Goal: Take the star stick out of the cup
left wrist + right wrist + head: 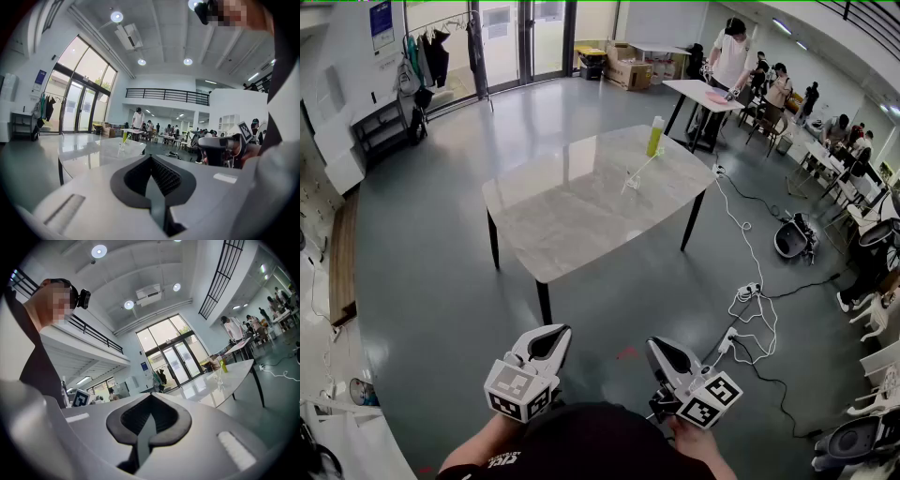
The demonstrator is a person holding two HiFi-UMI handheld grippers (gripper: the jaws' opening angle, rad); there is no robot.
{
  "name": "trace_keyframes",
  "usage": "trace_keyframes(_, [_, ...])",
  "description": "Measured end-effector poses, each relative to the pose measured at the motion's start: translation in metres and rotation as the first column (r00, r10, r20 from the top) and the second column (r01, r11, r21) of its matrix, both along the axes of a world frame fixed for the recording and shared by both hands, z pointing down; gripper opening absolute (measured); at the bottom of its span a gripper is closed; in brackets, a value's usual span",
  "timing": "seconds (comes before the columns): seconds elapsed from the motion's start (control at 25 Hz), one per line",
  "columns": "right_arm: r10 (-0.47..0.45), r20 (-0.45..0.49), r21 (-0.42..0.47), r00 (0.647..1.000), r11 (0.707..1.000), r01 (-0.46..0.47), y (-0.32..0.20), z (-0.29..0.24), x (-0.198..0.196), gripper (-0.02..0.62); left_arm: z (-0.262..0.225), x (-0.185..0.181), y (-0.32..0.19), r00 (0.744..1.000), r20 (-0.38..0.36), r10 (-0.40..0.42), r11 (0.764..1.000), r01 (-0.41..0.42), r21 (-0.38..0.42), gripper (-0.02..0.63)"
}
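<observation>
A clear cup (630,182) stands on the grey marble table (572,216), far out ahead, with the thin pale star stick (644,167) leaning out of it to the right. The left gripper view shows the cup (121,148) as a small shape, and so does the right gripper view, cup (218,377). My left gripper (551,339) and right gripper (662,352) are held close to my body, well short of the table. Both are shut with nothing between the pads. My left gripper (151,163) and right gripper (150,401) show closed jaws.
A yellow-green bottle (655,137) stands on the table behind the cup. White cables and a power strip (748,291) lie on the floor to the right. People work at other tables (703,92) at the back right. Chairs (881,361) line the right edge.
</observation>
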State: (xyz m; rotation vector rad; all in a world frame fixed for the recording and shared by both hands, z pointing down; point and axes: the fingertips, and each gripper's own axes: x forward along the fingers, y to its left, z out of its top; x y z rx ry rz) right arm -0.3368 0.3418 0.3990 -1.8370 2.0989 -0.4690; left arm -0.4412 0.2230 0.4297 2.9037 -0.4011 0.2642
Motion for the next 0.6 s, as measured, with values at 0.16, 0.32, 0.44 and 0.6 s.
trace_keyframes(0.16, [0.000, 0.000, 0.001, 1.000, 1.000, 0.000, 0.005, -0.001, 0.005, 0.010, -0.004, 0.006, 0.004, 1.000, 0.000, 0.004, 1.000, -0.004, 0.009, 0.002])
trace_keyframes(0.32, [0.000, 0.001, 0.000, 1.000, 1.000, 0.000, 0.012, 0.000, 0.011, 0.009, -0.002, 0.015, 0.011, 1.000, 0.006, 0.011, 1.000, -0.011, 0.010, 0.002])
trace_keyframes(0.44, [0.006, 0.007, 0.000, 1.000, 1.000, -0.006, 0.023, 0.001, 0.020, 0.009, -0.002, 0.026, 0.021, 1.000, 0.010, 0.021, 1.000, -0.021, 0.010, 0.002])
trace_keyframes(0.6, [0.015, 0.005, 0.010, 1.000, 1.000, -0.015, 0.042, 0.001, 0.038, 0.011, 0.002, 0.050, 0.039, 0.999, 0.016, 0.044, 0.999, -0.045, 0.003, 0.002])
